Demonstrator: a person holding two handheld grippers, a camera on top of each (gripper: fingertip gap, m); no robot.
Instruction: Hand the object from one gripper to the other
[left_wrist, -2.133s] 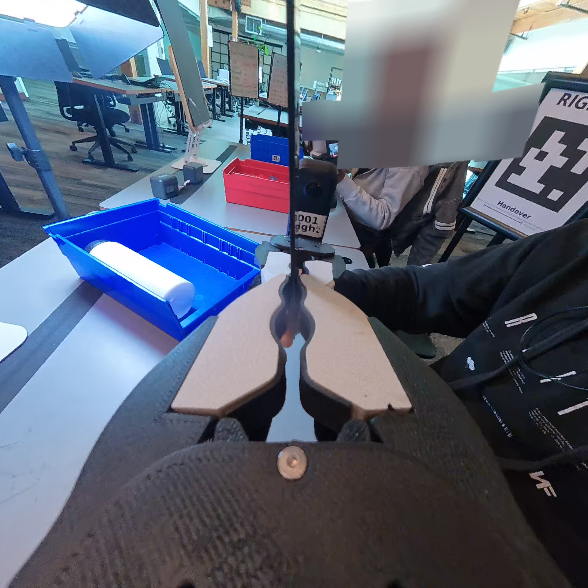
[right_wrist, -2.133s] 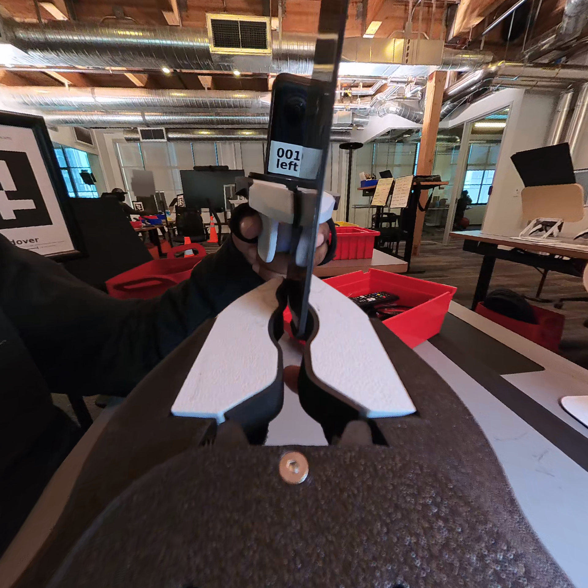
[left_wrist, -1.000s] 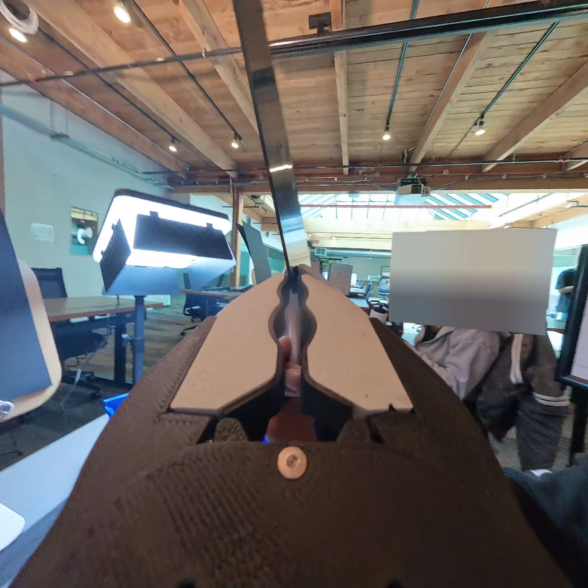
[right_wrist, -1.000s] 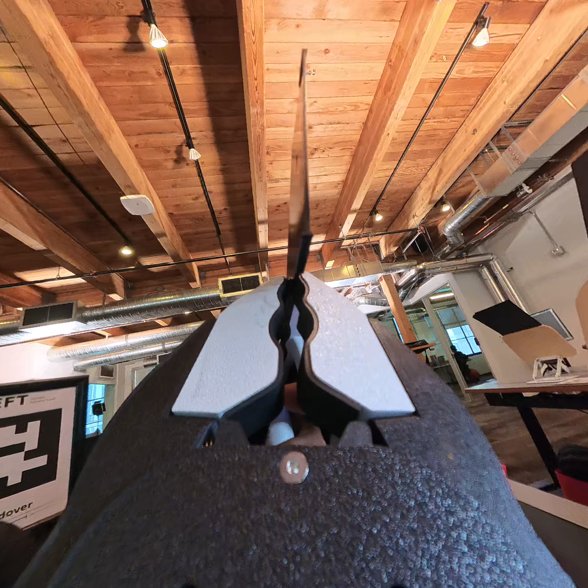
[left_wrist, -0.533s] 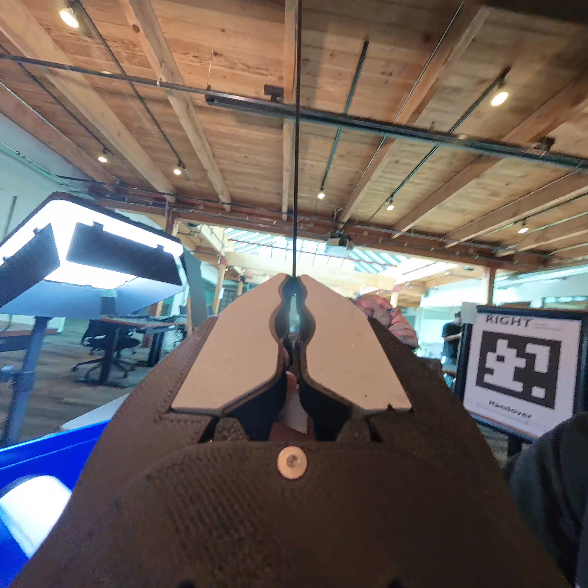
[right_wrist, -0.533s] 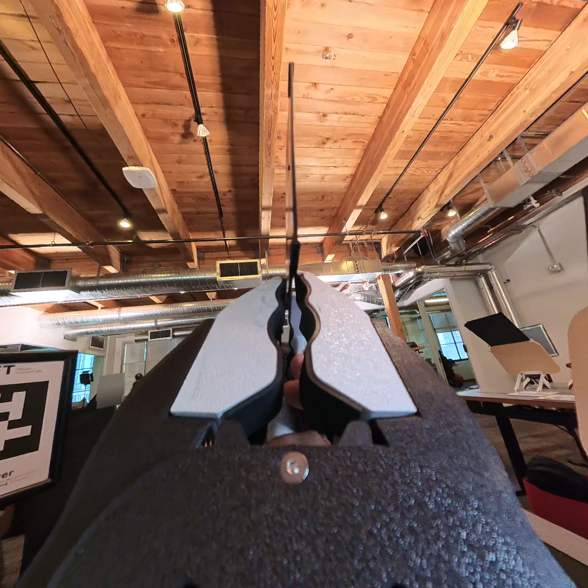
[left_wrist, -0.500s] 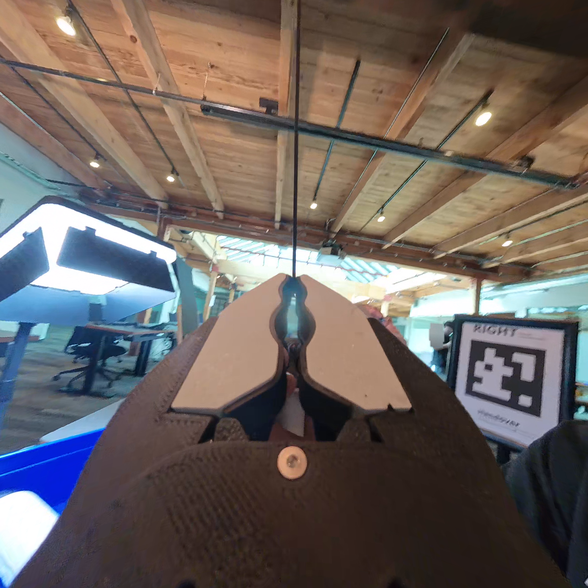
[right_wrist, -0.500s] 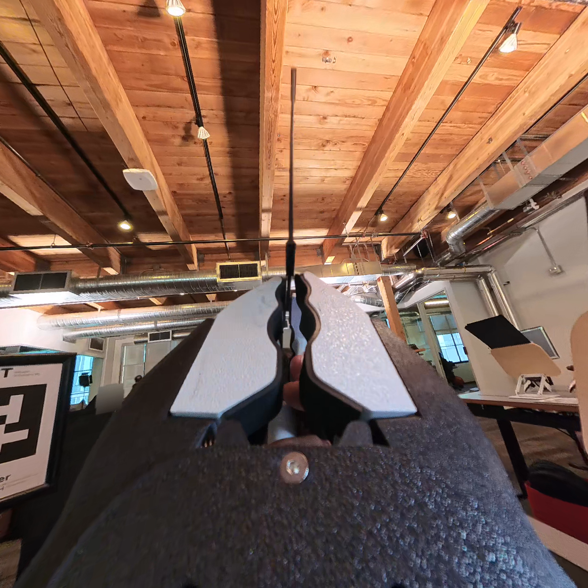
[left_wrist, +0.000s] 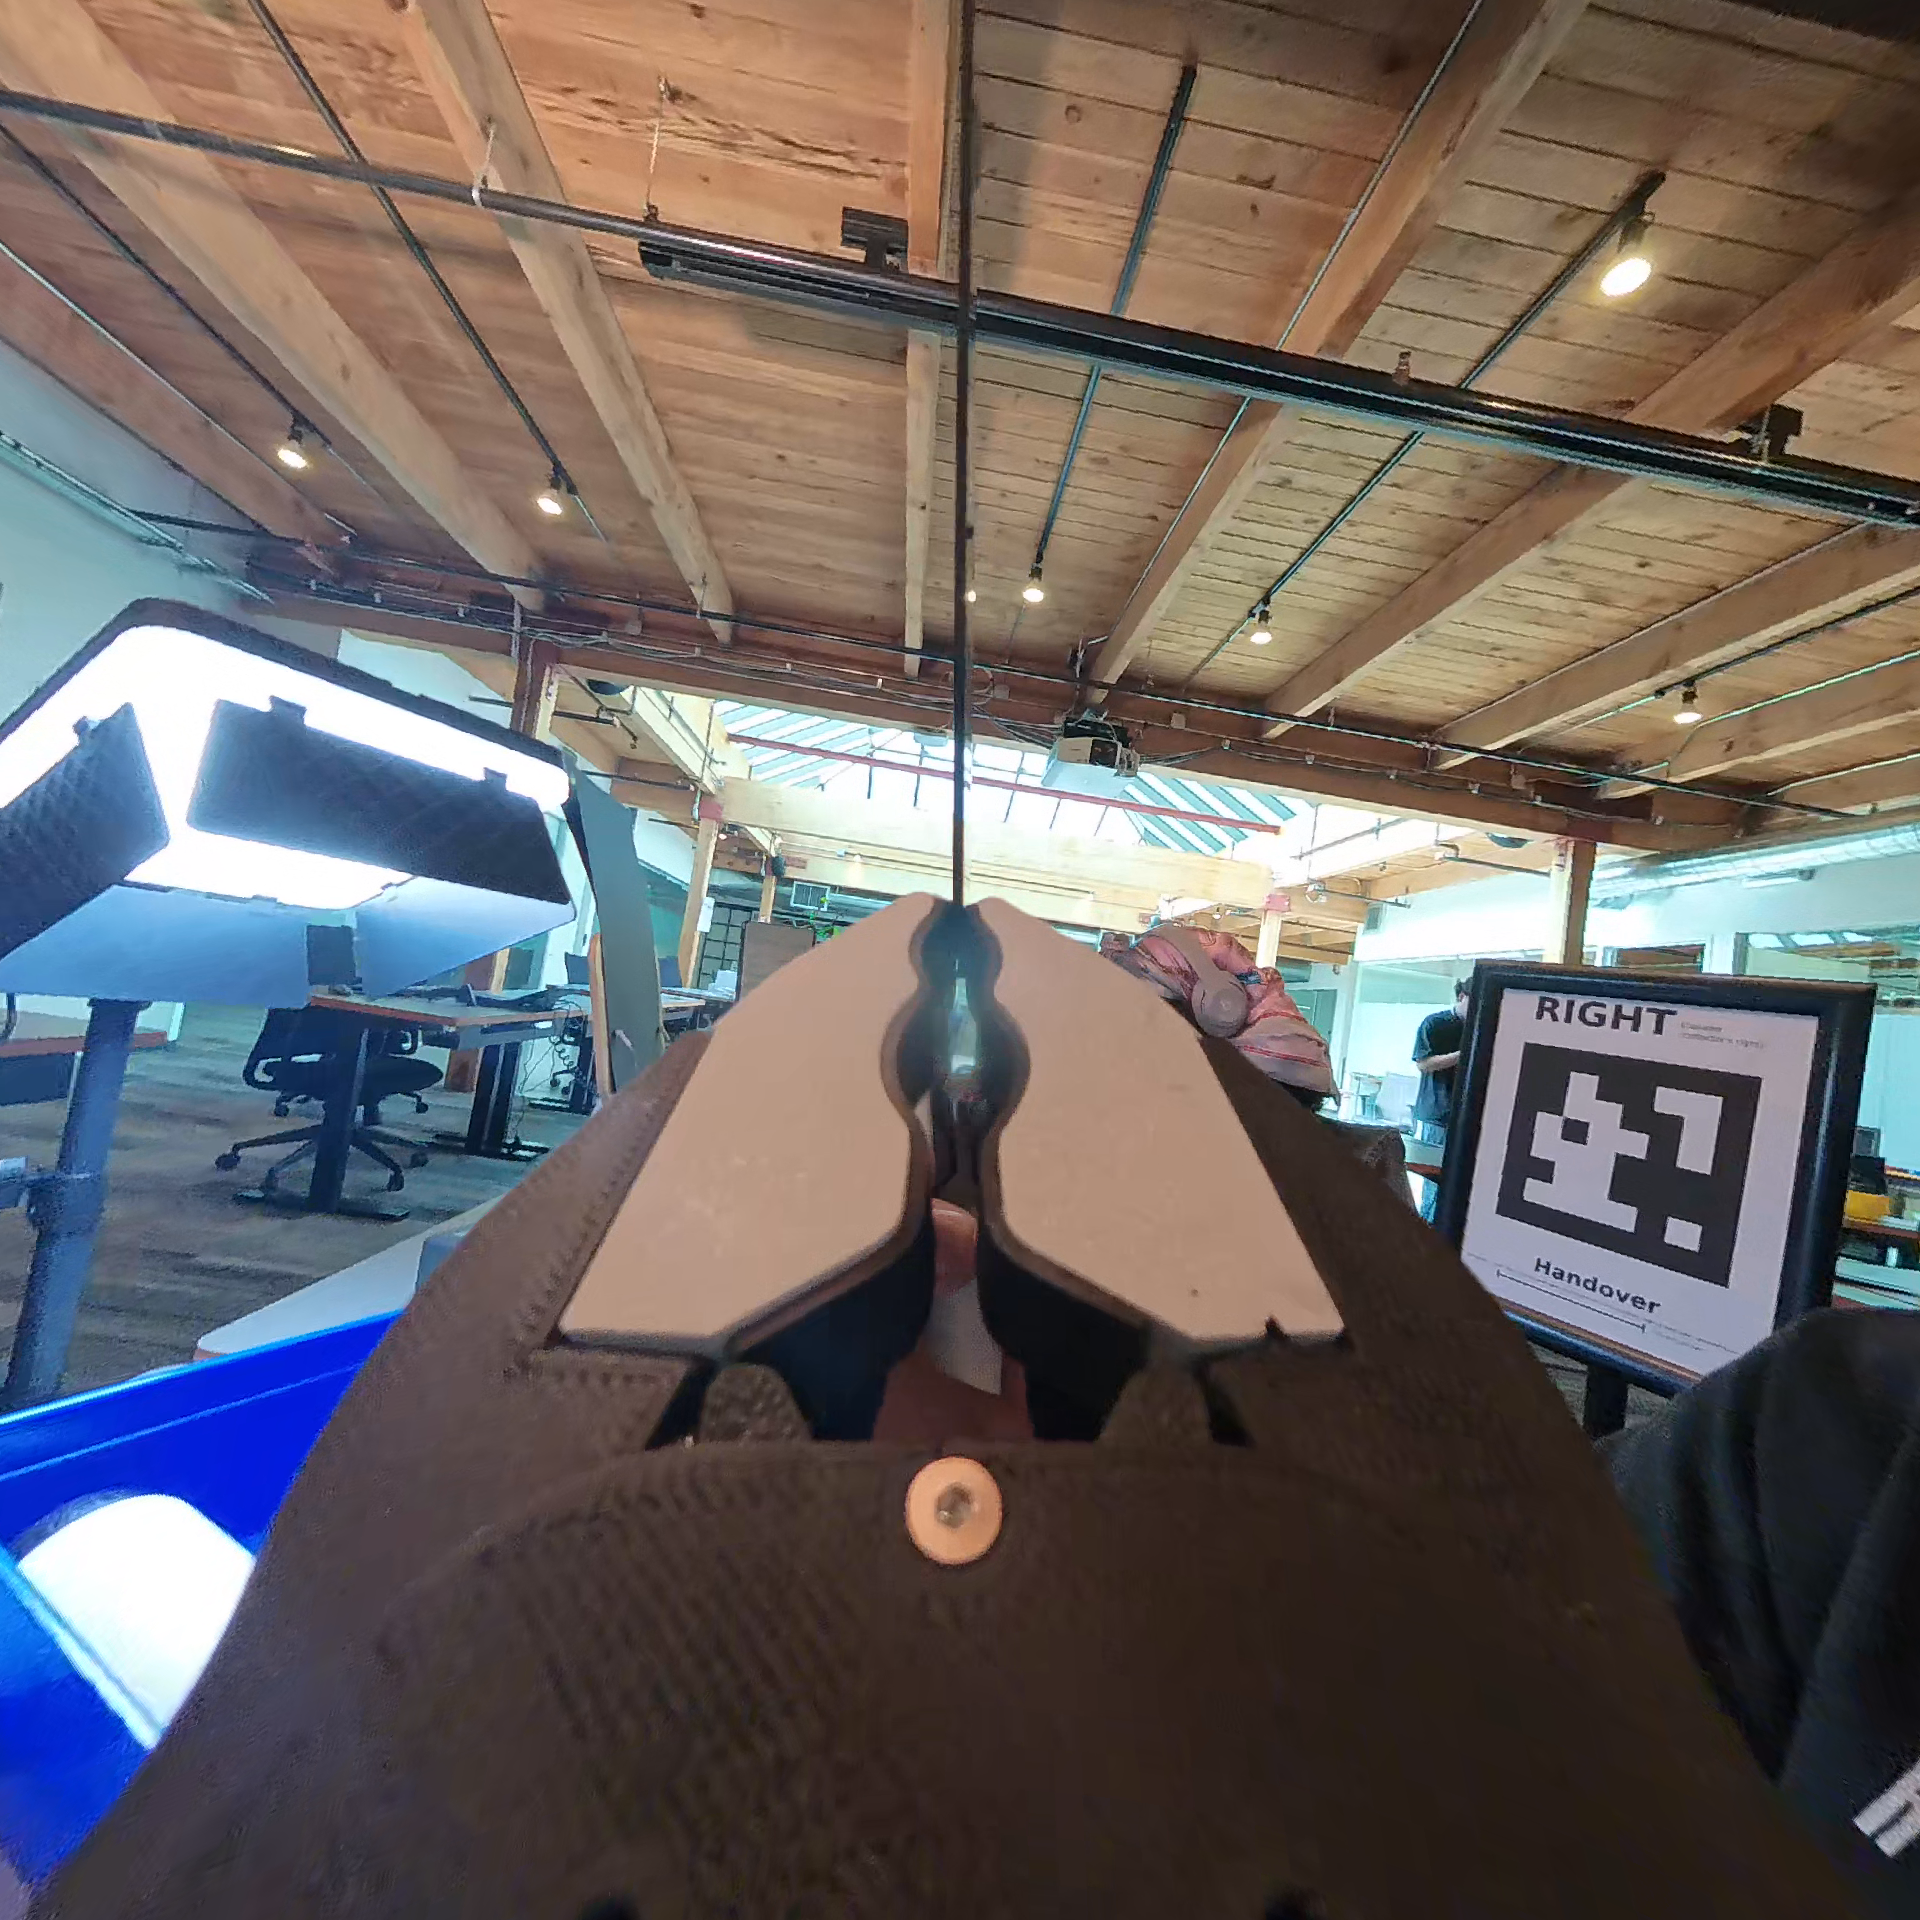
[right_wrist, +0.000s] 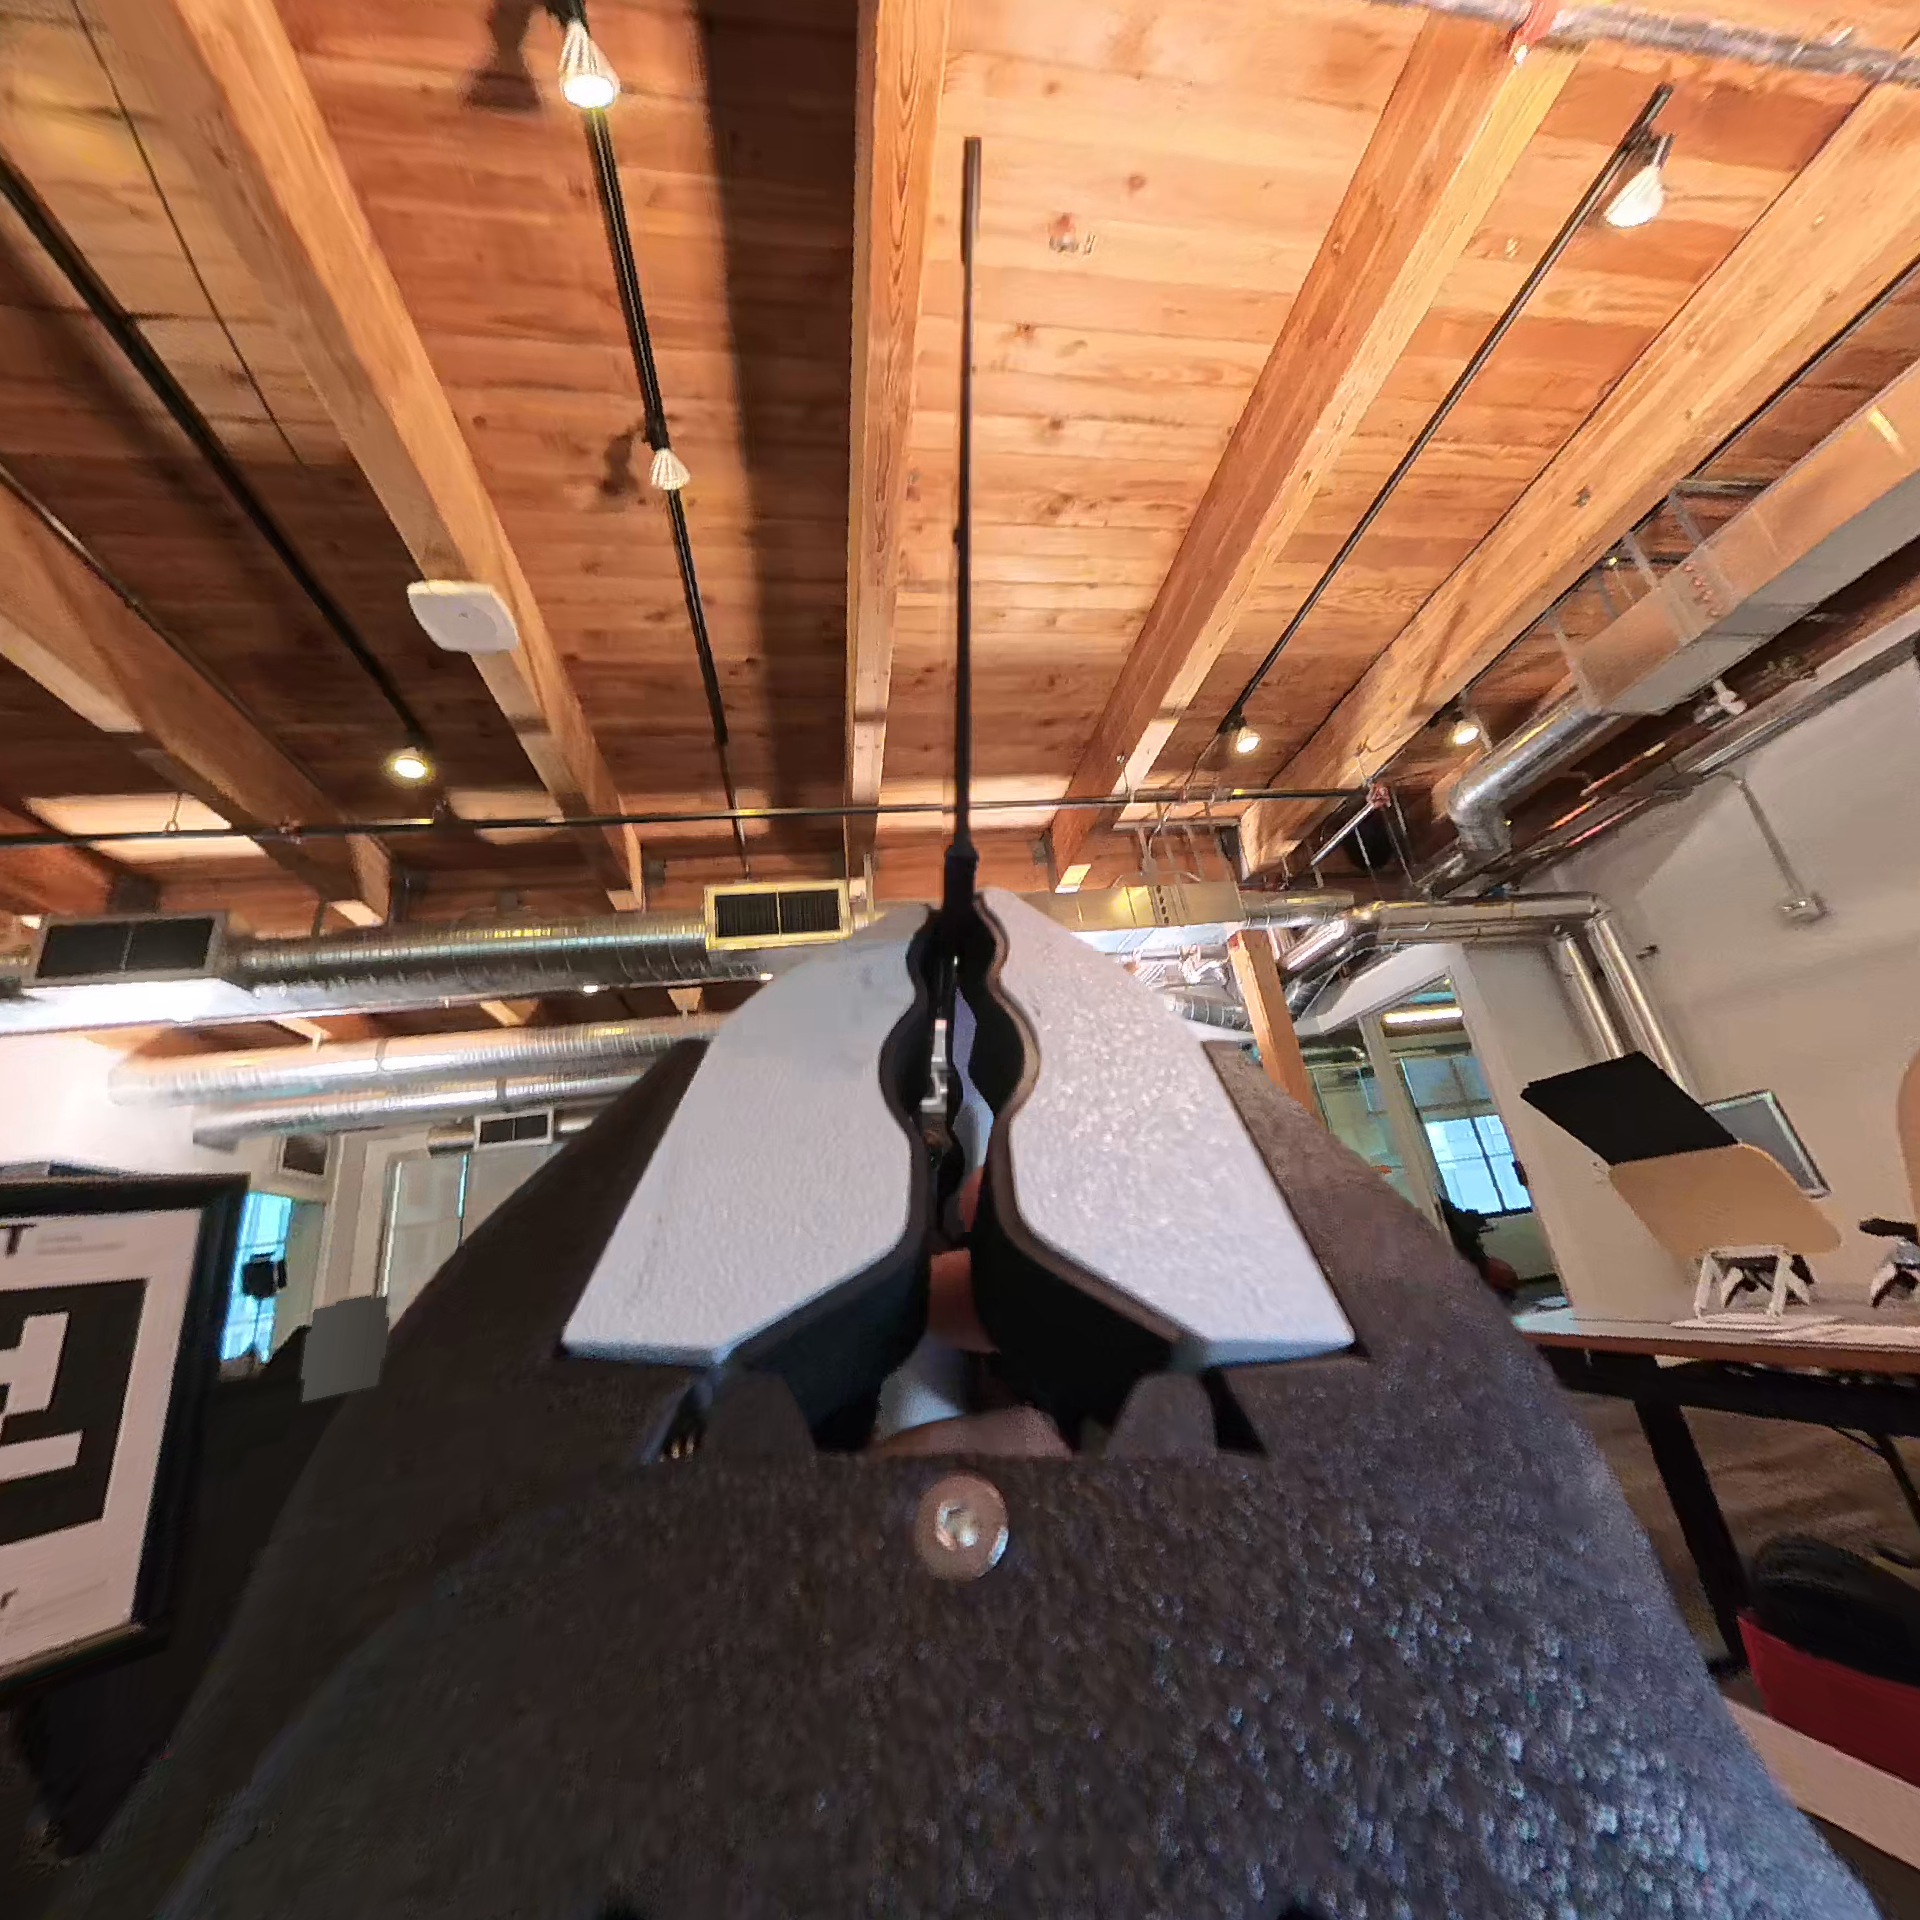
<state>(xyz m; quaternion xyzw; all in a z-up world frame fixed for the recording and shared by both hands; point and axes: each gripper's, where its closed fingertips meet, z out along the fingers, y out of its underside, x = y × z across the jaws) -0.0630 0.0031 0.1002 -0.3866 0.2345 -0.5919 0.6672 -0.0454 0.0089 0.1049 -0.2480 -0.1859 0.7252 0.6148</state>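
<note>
Wood ceiling (left_wrist: 1351, 520) with long beams fills the top of both views, so both tongs point up.

Left tongs (left_wrist: 956, 914) take up the bottom half of the left wrist view. They are black with two pale grey fingers (left_wrist: 758, 1143). The tips are closed almost all the way, and they pinch a strip between them.

Right tongs (right_wrist: 956, 920) look the same in the right wrist view. Their tips are just a little apart, and the strip sits tight in that small gap, close to the left finger. So both tongs hold it at once.

Down in the gap behind each pair of fingers there is a bit of a hand and something white. It is too hidden to tell more.

A big bright lamp (left_wrist: 260, 790) stands on a pole to the left. Silver pipes (right_wrist: 416, 966) run under the ceiling. A black and white sign (left_wrist: 1631, 1174) in a black frame stands to the right, with a dark sleeve (left_wrist: 1766, 1507) just below it. A blue bin (left_wrist: 156, 1423) is low on the left, and a white roll (left_wrist: 125, 1590) lies in it.

The strip (left_wrist: 961, 520) is dark and very thin, seen from its edge. It sticks straight up from the tips. In the left wrist view it runs off the top. In the right wrist view its end shows, high against the ceiling.
</note>
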